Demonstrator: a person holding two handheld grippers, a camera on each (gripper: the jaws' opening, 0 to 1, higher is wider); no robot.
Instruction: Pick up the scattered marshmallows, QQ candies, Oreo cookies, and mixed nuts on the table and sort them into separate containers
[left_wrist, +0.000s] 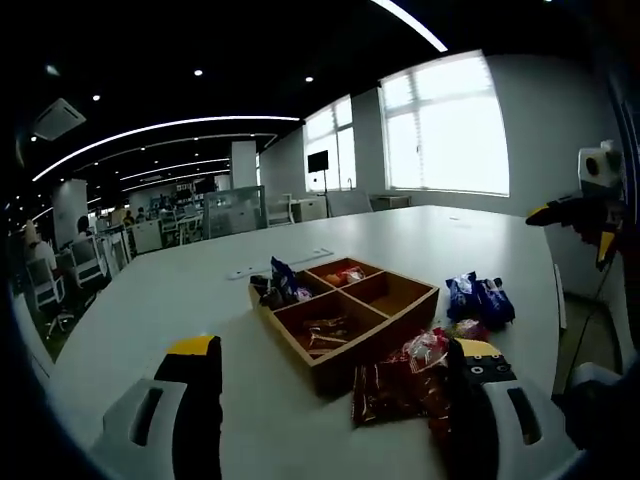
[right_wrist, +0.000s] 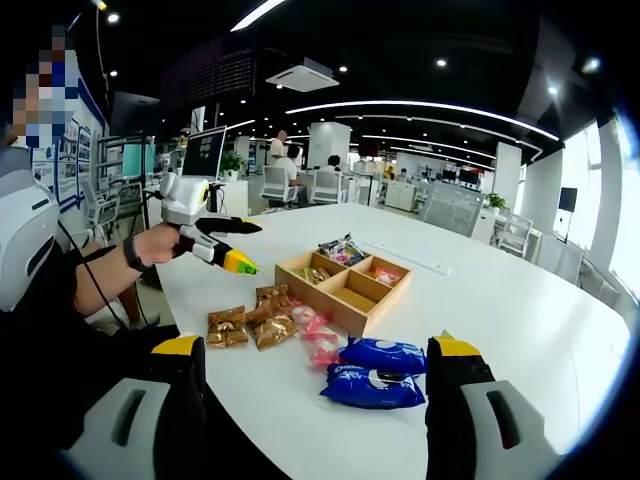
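Above table (right_wrist: 520, 320), both grippers wide open (empty).

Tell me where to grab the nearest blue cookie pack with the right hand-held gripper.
Grip the nearest blue cookie pack across its narrow middle, coming straight down from above. It lies flat on the table, long side crosswise to the right hand-held gripper, with a second pack just behind.

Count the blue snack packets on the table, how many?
2: both blue packets lie side by side on the table, near the wooden tray. More may hide underneath.
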